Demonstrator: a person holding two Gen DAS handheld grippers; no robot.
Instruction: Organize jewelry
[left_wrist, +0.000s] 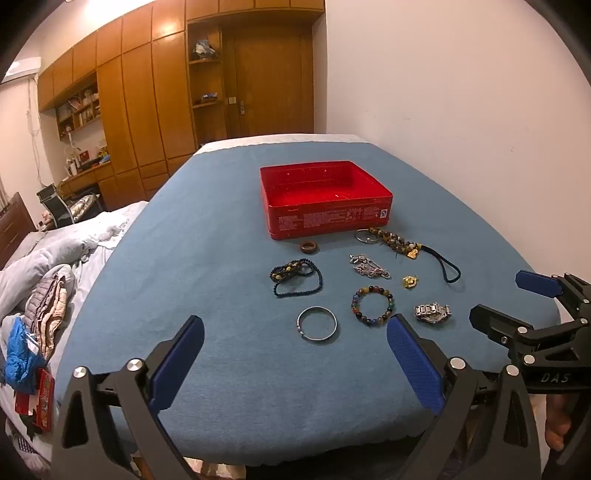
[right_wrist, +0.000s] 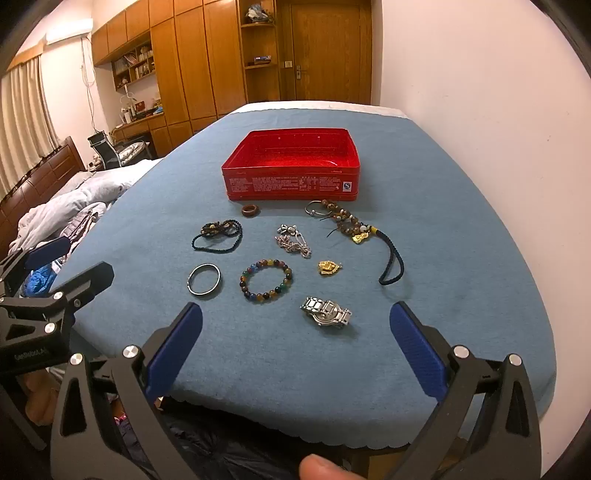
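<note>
While both claws hang over the near edge of the table (right_wrist: 461, 236), each stands wide apart with nothing between its blue pads: the left claw (left_wrist: 295, 354) points toward the silver bangle (left_wrist: 317, 325), and the right claw (right_wrist: 295, 343) toward the metal watch (right_wrist: 325, 313). On the blue cloth the jewelry lies loose in front of the red tin (right_wrist: 291, 166), which sits open and, as far as its floor can be seen, holds nothing; its near wall hides part of the bottom. Just beside that wall lie a brown ring (right_wrist: 250, 211) and a small silver hoop (right_wrist: 315, 207) that touches a beaded charm strand (right_wrist: 347, 223) ending in a dark cord loop (right_wrist: 392, 267). Nearer lie a dark cord necklace (right_wrist: 218, 236) tangled with yellowish beads, a heap of silver chain (right_wrist: 293, 240) whose pieces are hard to tell apart, a small gold pendant (right_wrist: 328, 267), and a multicoloured bead bracelet (right_wrist: 267, 280) between the bangle and the watch. The watch rests on its side, so its face cannot be read. From the left wrist view the right claw enters at the right edge, partly cut off; from the right wrist view the left claw shows at the left edge. A fingertip (right_wrist: 325, 468) intrudes at the bottom, blurred. Crumpled bedding (left_wrist: 48, 258) lies to the left.
</note>
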